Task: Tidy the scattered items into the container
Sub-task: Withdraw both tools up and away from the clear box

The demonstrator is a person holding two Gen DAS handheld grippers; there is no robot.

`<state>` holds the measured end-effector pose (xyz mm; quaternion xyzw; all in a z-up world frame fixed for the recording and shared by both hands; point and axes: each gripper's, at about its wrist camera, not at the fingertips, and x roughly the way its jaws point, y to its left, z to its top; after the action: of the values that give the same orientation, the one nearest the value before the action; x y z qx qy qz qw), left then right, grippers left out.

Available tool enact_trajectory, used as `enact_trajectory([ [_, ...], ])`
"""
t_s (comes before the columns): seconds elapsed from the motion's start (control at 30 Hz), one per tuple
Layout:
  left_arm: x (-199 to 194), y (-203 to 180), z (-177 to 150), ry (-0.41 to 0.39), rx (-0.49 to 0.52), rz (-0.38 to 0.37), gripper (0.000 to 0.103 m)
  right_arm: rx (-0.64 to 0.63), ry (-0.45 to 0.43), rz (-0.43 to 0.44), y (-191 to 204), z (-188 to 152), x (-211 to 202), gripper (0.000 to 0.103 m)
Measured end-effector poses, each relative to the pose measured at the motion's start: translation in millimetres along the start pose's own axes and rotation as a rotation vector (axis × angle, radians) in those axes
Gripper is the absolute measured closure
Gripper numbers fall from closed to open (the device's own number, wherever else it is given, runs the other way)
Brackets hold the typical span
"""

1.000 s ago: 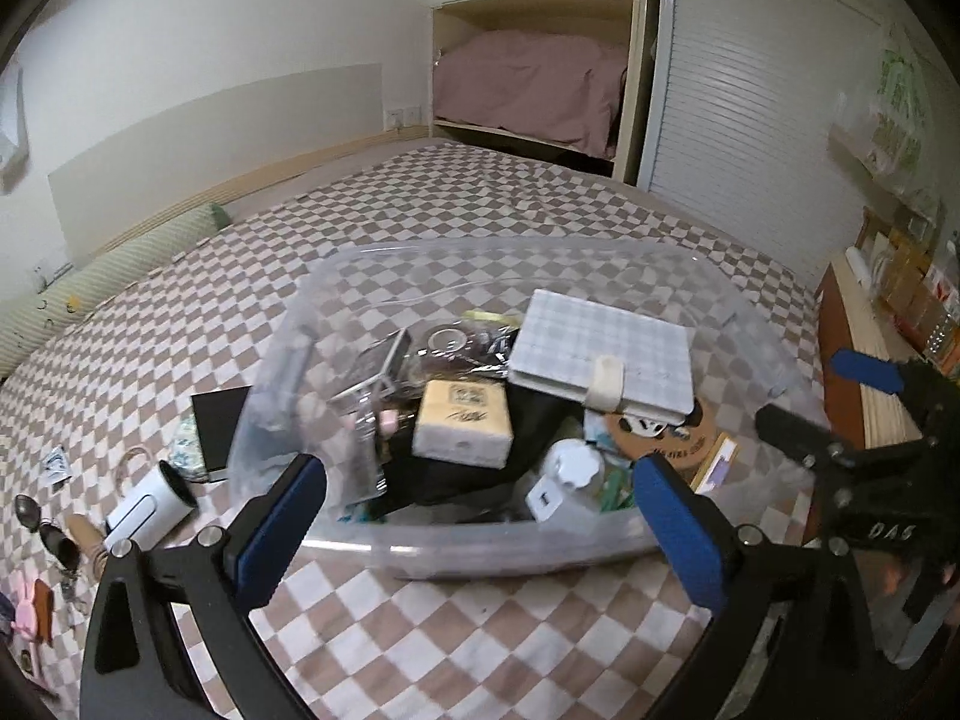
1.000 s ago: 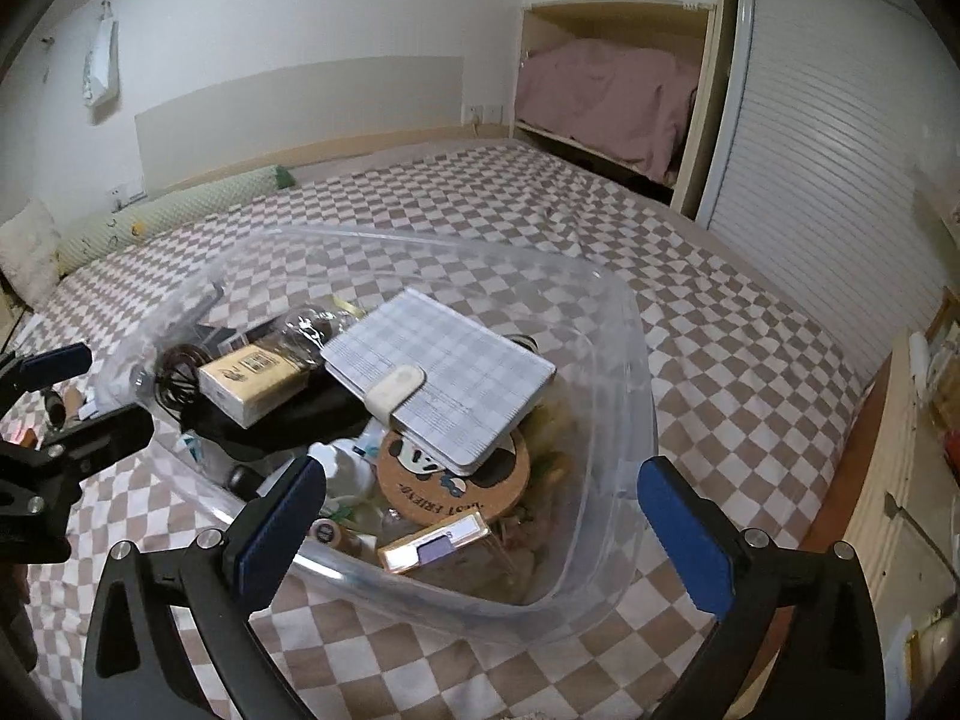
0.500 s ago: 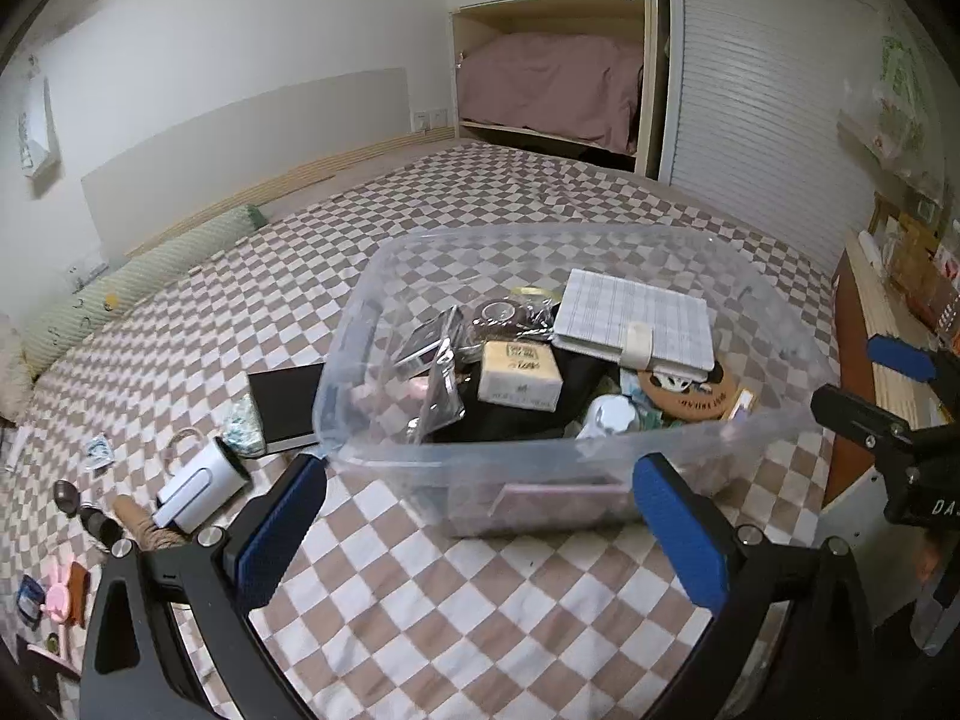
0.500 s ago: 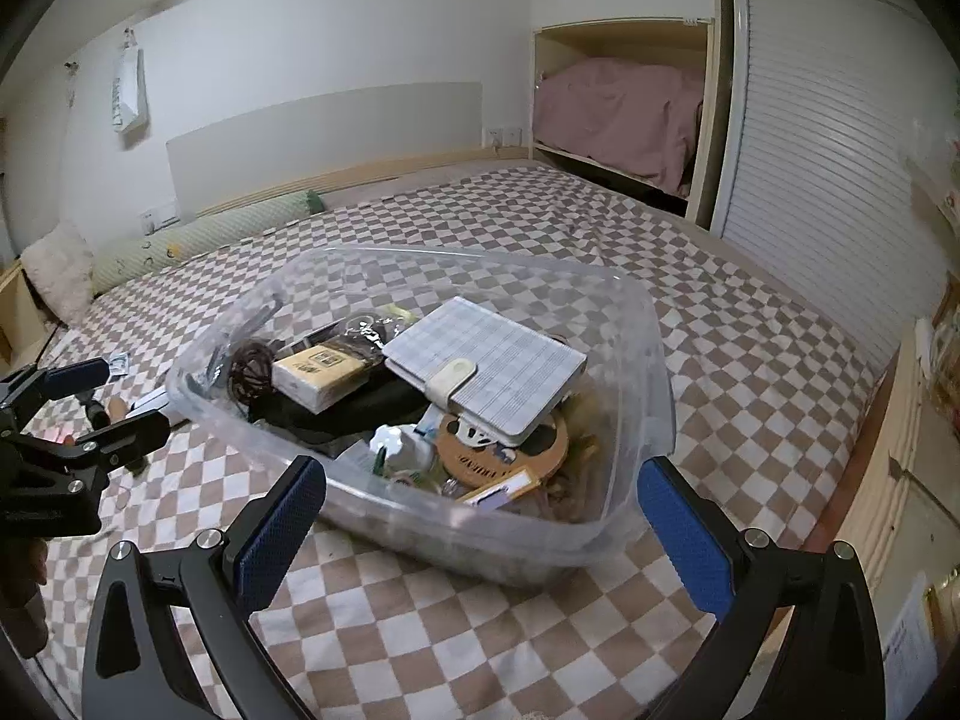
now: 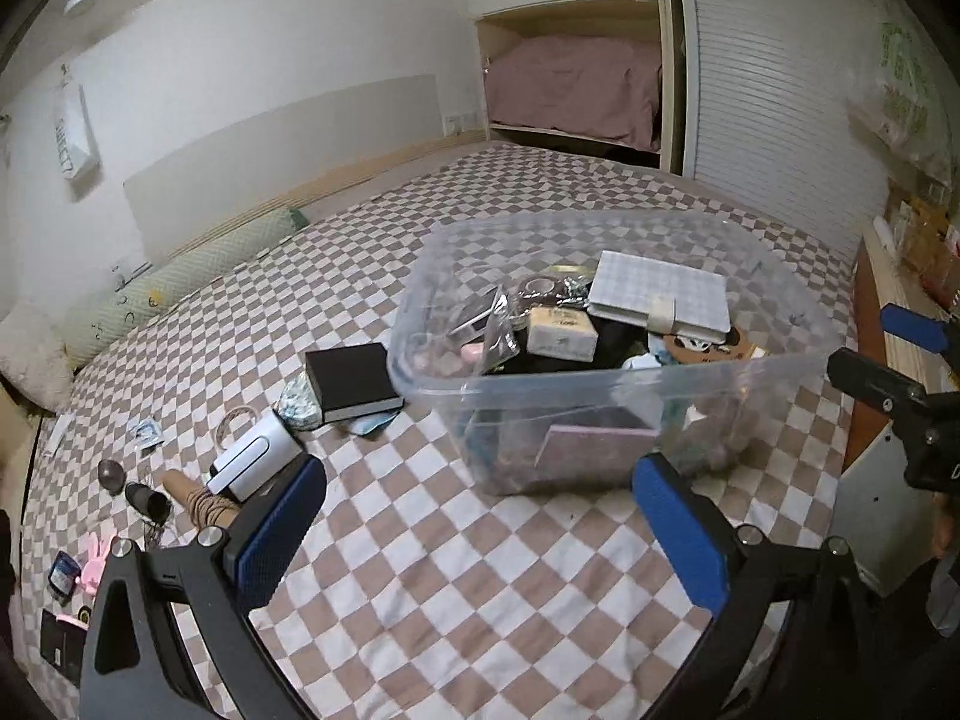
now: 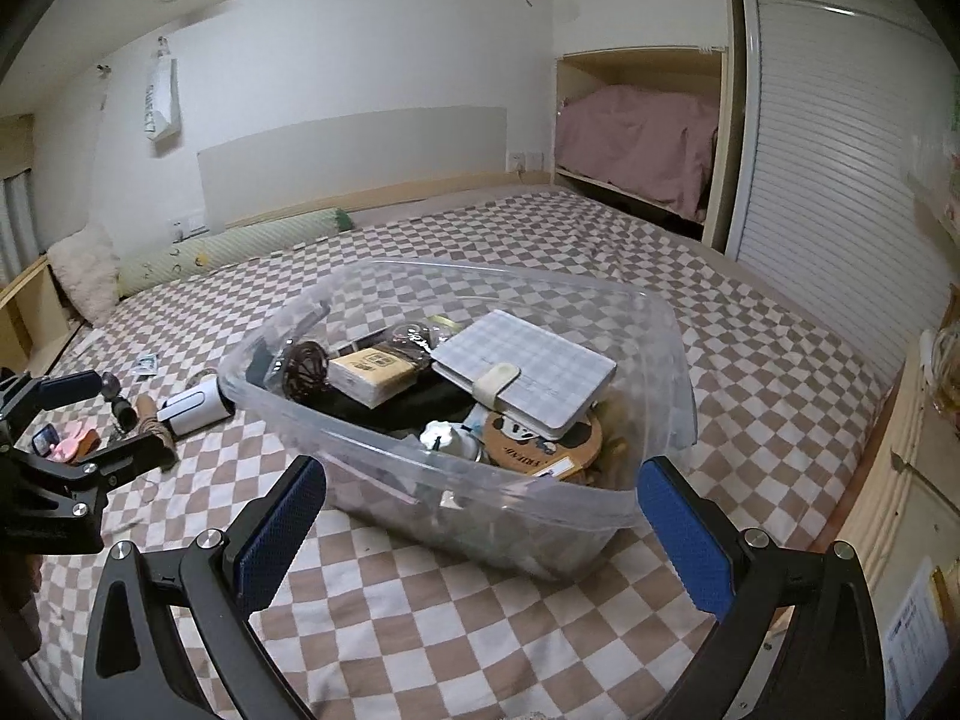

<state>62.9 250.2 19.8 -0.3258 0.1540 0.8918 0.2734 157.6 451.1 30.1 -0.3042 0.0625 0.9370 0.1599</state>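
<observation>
A clear plastic bin (image 5: 600,378) (image 6: 420,468) stands on the checkered bed, filled with a grey checked wallet (image 5: 660,294) (image 6: 528,372), a tan box (image 5: 561,330) (image 6: 372,375), a round panda coaster (image 6: 540,444) and other small items. Left of the bin lie a black box (image 5: 351,381), a white cylinder device (image 5: 255,459) (image 6: 192,411) and several small things. My left gripper (image 5: 480,522) stands open in front of the bin, empty. My right gripper (image 6: 480,525) is open too, pulled back from the bin, with nothing between its fingers.
A green bolster (image 5: 180,282) and a fluffy cushion (image 5: 33,354) lie along the far wall. A wooden shelf edge (image 5: 900,324) with clutter runs along the right of the bed. A pink blanket fills an alcove (image 6: 636,138) beside a shuttered door.
Both grippers have drawn back and up from the bin, which now looks smaller and farther. More of the scattered items on the left have come into view.
</observation>
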Motion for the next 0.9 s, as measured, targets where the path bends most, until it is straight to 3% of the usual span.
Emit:
enact_trajectory([
  [0.9, -31.6, 31.0, -31.3, -0.001, -0.036, 0.032, 0.0, -0.033, 0.003, -0.008, 25.4, -19.8, -13.3, 0.0],
])
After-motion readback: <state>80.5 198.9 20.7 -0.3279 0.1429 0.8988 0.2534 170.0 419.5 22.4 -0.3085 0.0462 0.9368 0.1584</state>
